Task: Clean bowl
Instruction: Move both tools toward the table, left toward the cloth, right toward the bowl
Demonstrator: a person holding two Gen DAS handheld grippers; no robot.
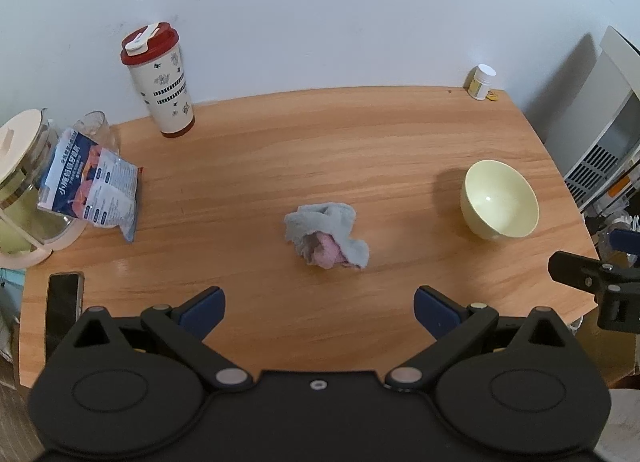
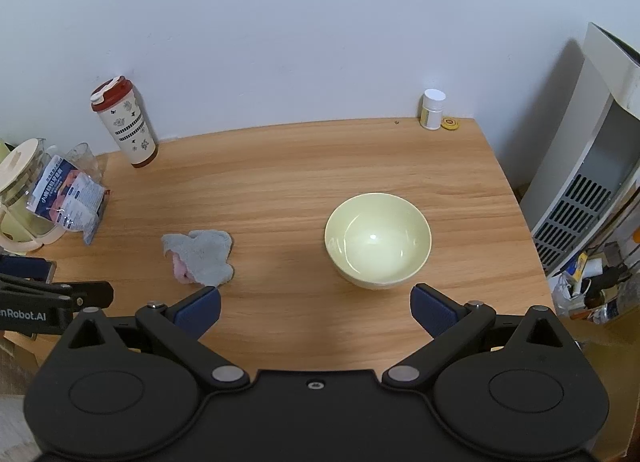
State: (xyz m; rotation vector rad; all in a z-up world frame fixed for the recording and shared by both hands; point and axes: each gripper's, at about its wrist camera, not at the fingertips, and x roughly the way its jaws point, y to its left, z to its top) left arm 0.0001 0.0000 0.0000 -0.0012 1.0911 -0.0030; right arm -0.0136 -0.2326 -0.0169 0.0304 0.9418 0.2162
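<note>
A pale yellow, glossy, empty bowl (image 2: 378, 240) stands upright just ahead of the wide-apart right gripper (image 2: 316, 312); the left gripper (image 1: 319, 312) is likewise spread wide.

We see our left hand-held gripper (image 1: 319, 312) as a matte black plastic body with two round housings, each marked by a raised oval. Angled black link arms run forward to dark blue finger pads (image 1: 202, 312), pinned by round silver rivets, and a small screw sits at the centre. Our right hand-held gripper (image 2: 316, 312) is built the same. From the right wrist view, white lettering reading "nRobot.AI" shows on the left one's side.
</note>
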